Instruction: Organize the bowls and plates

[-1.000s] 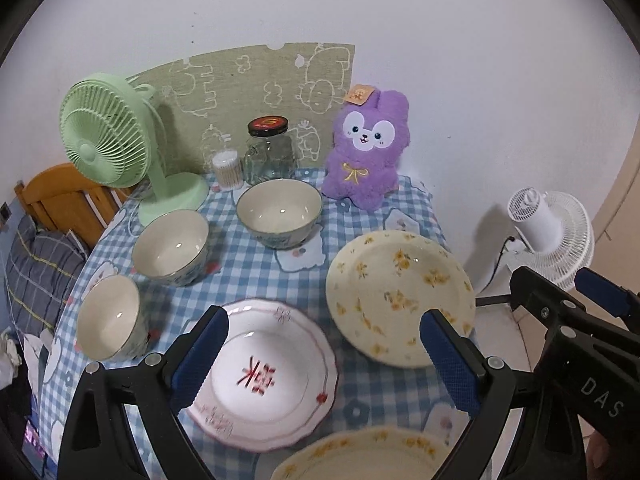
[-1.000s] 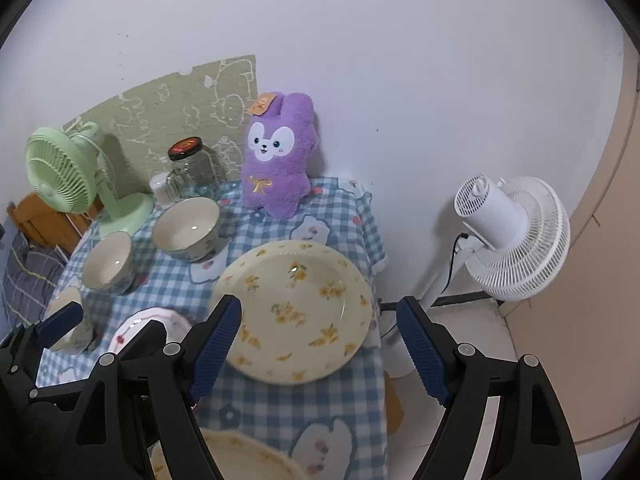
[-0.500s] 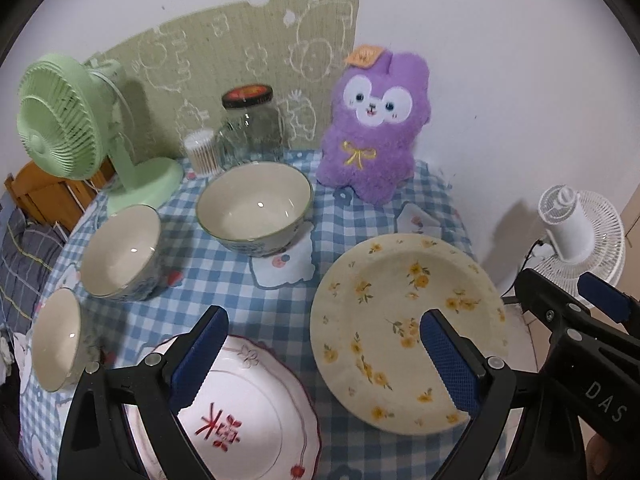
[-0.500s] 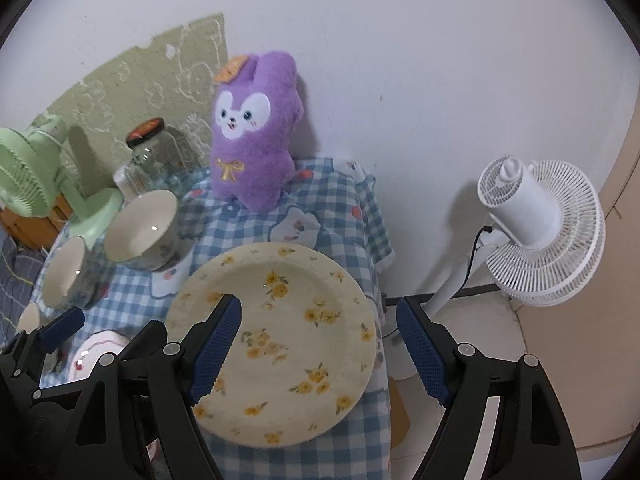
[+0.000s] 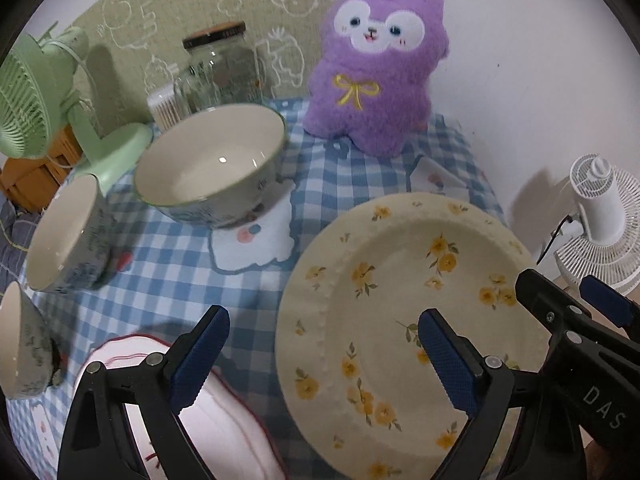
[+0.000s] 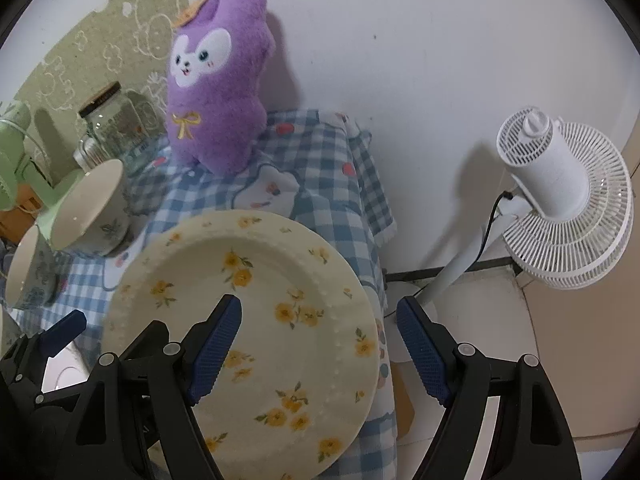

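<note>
Take the yellow-flowered plate (image 6: 256,320) as your landmark: it lies flat on the checked tablecloth (image 5: 176,264), in front of the purple plush (image 6: 216,92) and near the table's right edge. Your right gripper (image 6: 320,344) hangs over the plate's right rim with jaws spread wide and nothing held; your left gripper (image 5: 320,356) hangs over its left rim, equally wide and empty. To grip well, bring one finger under the rim and one over it, then close squarely so the glazed plate cannot slide. Left of the plate lies the red-rimmed plate (image 5: 192,412). Beyond the plate's far left stand the large bowl (image 5: 212,164) and two smaller bowls (image 5: 68,232), all empty.
</note>
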Demonstrator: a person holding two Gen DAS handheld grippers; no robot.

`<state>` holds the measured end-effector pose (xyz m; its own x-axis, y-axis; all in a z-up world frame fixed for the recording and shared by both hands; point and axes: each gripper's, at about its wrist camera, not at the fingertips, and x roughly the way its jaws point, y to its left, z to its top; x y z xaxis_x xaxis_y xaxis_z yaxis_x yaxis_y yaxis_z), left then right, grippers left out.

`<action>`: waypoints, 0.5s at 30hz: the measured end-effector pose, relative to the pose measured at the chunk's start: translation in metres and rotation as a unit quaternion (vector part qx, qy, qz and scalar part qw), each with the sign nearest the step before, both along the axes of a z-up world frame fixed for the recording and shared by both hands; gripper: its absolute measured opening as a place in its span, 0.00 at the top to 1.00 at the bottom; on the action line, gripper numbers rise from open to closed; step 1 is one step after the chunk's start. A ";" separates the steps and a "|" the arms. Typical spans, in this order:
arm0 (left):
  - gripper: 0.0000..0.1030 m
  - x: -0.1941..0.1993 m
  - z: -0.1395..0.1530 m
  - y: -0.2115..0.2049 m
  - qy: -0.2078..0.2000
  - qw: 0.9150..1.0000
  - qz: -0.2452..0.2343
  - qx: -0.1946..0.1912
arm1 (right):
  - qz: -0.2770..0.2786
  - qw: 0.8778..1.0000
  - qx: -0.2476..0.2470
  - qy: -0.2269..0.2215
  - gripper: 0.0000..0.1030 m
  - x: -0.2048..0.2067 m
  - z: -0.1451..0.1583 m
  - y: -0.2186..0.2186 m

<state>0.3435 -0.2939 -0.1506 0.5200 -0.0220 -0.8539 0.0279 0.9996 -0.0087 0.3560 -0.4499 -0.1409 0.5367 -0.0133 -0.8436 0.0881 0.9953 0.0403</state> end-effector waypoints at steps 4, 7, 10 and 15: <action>0.09 0.005 -0.009 -0.005 0.008 1.000 -0.009 0.001 | 0.002 1.000 -0.003 0.008 0.20 0.004 -0.010 -0.001; 0.11 0.008 -0.015 -0.009 0.012 1.000 -0.014 0.007 | 0.003 1.000 0.003 0.016 0.20 0.008 -0.017 -0.003; 0.14 0.011 -0.020 -0.011 0.019 1.000 -0.016 0.009 | 0.002 1.000 0.004 0.022 0.20 0.012 -0.023 -0.004; 0.20 0.012 -0.028 -0.013 0.028 0.999 -0.020 0.013 | 0.003 1.000 0.002 0.028 0.20 0.016 -0.029 -0.003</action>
